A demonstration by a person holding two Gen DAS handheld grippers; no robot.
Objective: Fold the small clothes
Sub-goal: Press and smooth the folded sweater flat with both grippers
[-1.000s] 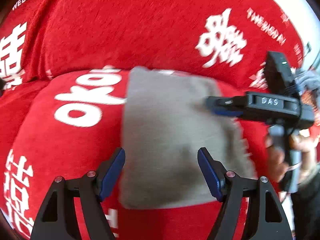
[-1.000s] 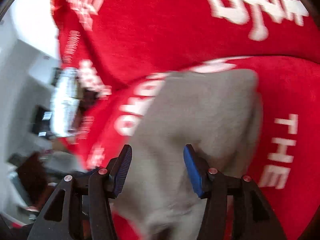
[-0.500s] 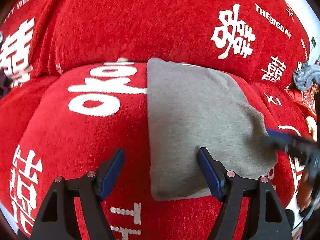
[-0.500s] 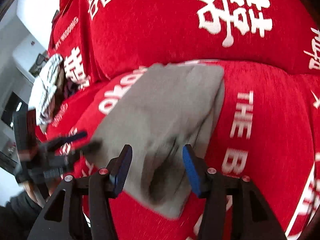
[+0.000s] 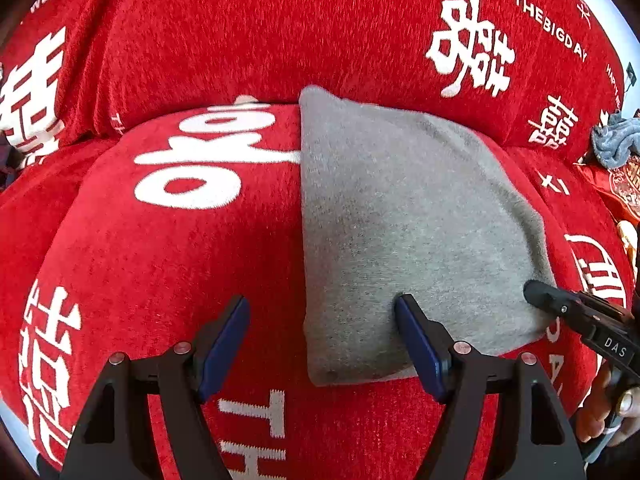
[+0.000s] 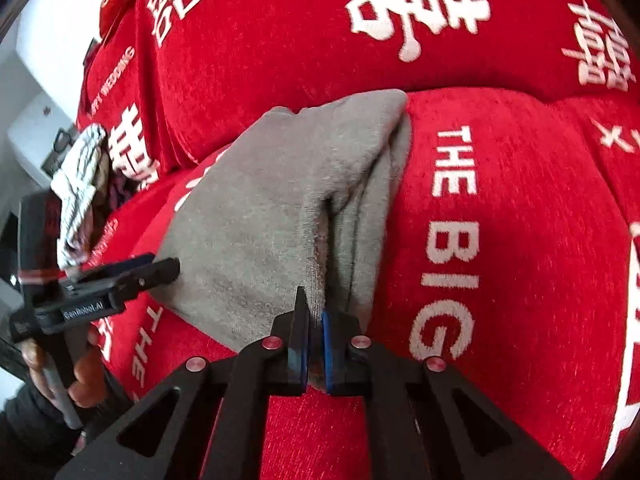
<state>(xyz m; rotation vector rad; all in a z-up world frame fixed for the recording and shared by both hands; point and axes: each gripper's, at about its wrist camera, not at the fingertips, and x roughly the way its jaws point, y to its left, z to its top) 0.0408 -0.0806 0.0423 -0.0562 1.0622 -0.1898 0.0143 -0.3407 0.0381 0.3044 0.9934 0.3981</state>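
A folded grey garment point(image 5: 400, 224) lies on the seat of a red sofa point(image 5: 168, 272) with white lettering. My left gripper point(image 5: 324, 340) is open at the garment's near left corner, with its right finger over the cloth. It also shows in the right wrist view point(image 6: 156, 270) at the cloth's left edge. My right gripper point(image 6: 314, 336) is shut on the near edge of the grey garment point(image 6: 272, 204), where a layer of cloth stands up in a fold. It appears in the left wrist view point(image 5: 538, 294) at the garment's right corner.
The red backrest point(image 5: 280, 32) rises right behind the garment. A grey-blue cloth point(image 5: 616, 140) lies at the far right of the sofa. A grey-white patterned cloth point(image 6: 78, 184) lies at the sofa's left end.
My right gripper has drawn back from the middle of the garment to its near right corner and shut on the edge. My left gripper has shifted left relative to the garment and stayed open.
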